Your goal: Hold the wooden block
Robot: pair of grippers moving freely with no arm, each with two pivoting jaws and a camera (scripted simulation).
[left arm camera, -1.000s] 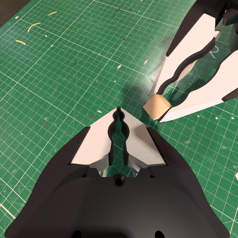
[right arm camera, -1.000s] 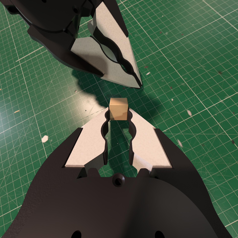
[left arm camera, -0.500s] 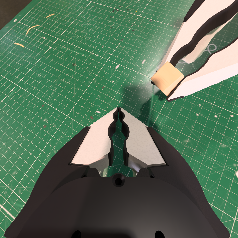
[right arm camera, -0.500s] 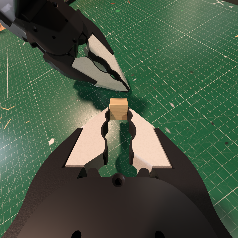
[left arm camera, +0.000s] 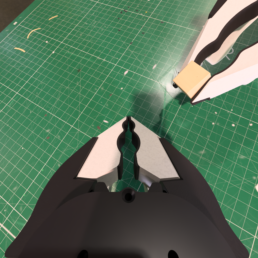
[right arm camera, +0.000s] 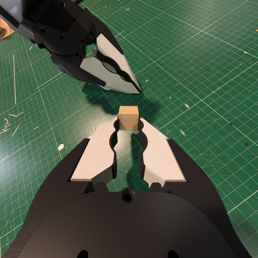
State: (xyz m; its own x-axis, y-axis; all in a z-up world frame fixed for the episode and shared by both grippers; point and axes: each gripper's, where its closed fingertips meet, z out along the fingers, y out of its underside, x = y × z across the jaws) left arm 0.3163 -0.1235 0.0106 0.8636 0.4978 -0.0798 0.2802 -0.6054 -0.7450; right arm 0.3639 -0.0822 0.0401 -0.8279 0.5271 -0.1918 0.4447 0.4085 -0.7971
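While left gripper [left arm camera: 128, 118] jaws closed empty, right gripper [right arm camera: 128, 121] jaws clamp wooden block [right arm camera: 128, 120].

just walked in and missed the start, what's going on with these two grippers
The right gripper is shut on a small wooden block, pinching it between its fingertips above the green cutting mat. The block appears lifted clear of the mat, with its shadow falling below it. The left gripper is shut and empty, hanging close by with its tips pointing toward the block.
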